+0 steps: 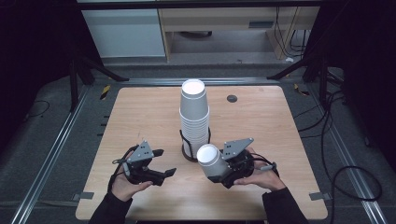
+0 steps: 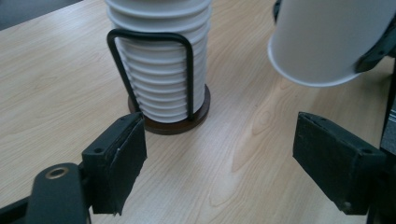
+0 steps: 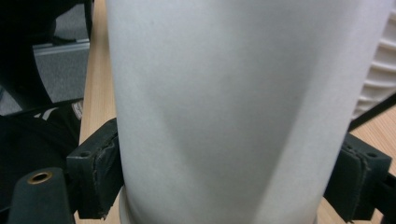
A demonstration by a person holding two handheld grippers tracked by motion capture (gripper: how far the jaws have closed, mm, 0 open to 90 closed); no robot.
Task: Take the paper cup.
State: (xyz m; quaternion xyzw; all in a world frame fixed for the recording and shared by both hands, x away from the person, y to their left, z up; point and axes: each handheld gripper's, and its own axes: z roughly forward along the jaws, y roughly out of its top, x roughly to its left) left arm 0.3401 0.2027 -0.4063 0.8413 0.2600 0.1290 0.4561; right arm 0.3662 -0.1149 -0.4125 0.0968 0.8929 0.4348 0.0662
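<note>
A tall stack of white paper cups (image 1: 194, 112) stands upside down in a black wire holder on a round brown base (image 2: 177, 125) at the table's middle. My right gripper (image 1: 218, 171) is shut on a single white paper cup (image 1: 208, 157), tilted and lifted just right of the holder. In the right gripper view, both pads (image 3: 95, 175) press the cup's wall (image 3: 224, 93), and the stack (image 3: 379, 70) shows at the right edge. My left gripper (image 1: 164, 162) is open with nothing in it, low over the table left of the holder. The left gripper view faces the stack (image 2: 161, 70), with the held cup (image 2: 322, 42) at upper right.
The wooden table (image 1: 140, 112) has a small dark round insert (image 1: 232, 98) at the back right. Black stand legs (image 1: 93, 65) rise behind its far corners. Cables (image 1: 336, 154) lie on the floor to the right, and metal rails (image 1: 51, 154) run along the left.
</note>
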